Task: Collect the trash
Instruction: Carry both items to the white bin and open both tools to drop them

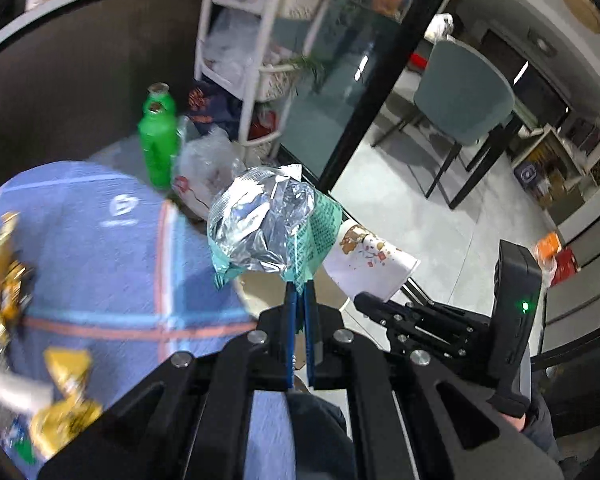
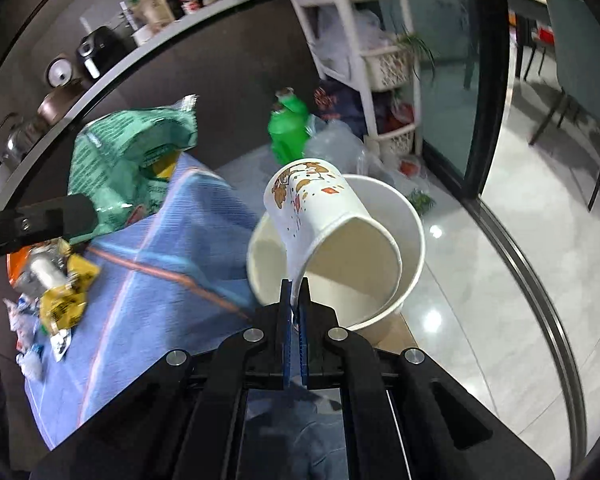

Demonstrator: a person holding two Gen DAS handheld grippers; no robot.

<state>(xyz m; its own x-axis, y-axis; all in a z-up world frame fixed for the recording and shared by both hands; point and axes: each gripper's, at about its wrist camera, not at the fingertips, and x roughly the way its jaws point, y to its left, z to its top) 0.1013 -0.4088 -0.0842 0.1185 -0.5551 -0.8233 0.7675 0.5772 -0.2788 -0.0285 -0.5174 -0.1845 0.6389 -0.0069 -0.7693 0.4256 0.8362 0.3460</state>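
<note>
The left tool (image 1: 300,292) was pinched shut on the edge of a green, foil-lined snack bag (image 1: 264,224), holding it aloft beyond the edge of the blue-clothed desk (image 1: 112,248). The right tool (image 2: 296,292) was clamped on the rim of a patterned paper cup (image 2: 324,232), tipped on its side over the mouth of a white bin (image 2: 412,216) just beside the desk. Yellow wrappers (image 2: 66,292) lay on the cloth, and a green bottle (image 1: 158,140) stood on the floor beyond.

Paper cup (image 2: 324,224) hangs over the bin (image 2: 414,220), wrappers (image 2: 62,296) left on the cloth (image 2: 160,280).
</note>
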